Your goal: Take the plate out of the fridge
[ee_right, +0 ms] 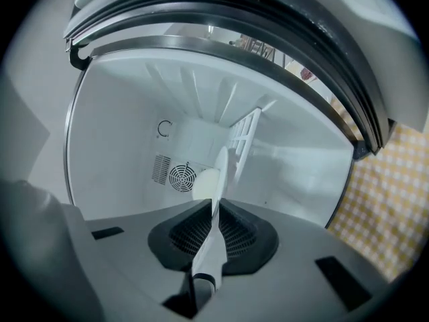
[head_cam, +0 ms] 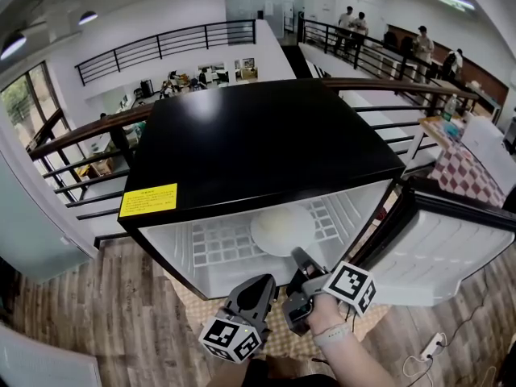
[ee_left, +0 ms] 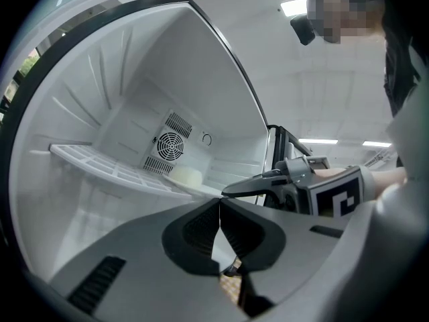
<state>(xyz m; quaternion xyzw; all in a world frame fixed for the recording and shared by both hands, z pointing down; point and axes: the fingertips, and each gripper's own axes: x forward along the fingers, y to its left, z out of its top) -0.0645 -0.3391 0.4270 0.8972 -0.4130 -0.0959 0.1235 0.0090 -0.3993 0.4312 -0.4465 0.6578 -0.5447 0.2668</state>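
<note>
The white plate (head_cam: 281, 228) lies on the wire shelf (head_cam: 218, 244) inside the open black fridge (head_cam: 258, 143), with a pale rounded lump (ee_left: 186, 175) on it. My right gripper (head_cam: 300, 257) reaches into the opening and is shut on the plate's near rim. In the right gripper view the plate (ee_right: 218, 170) runs edge-on between the jaws of that gripper (ee_right: 213, 217). My left gripper (head_cam: 260, 287) hangs just below and left of it, outside the opening. It (ee_left: 220, 213) is shut with nothing in it, and the right gripper (ee_left: 258, 186) shows beside it.
The fridge door (head_cam: 439, 252) stands open to the right. A checked mat (head_cam: 278, 337) lies under the fridge on the wooden floor. A power strip (head_cam: 431, 347) lies at lower right. A fan grille (ee_right: 181, 177) is on the back wall. A railing (head_cam: 81, 147) runs behind.
</note>
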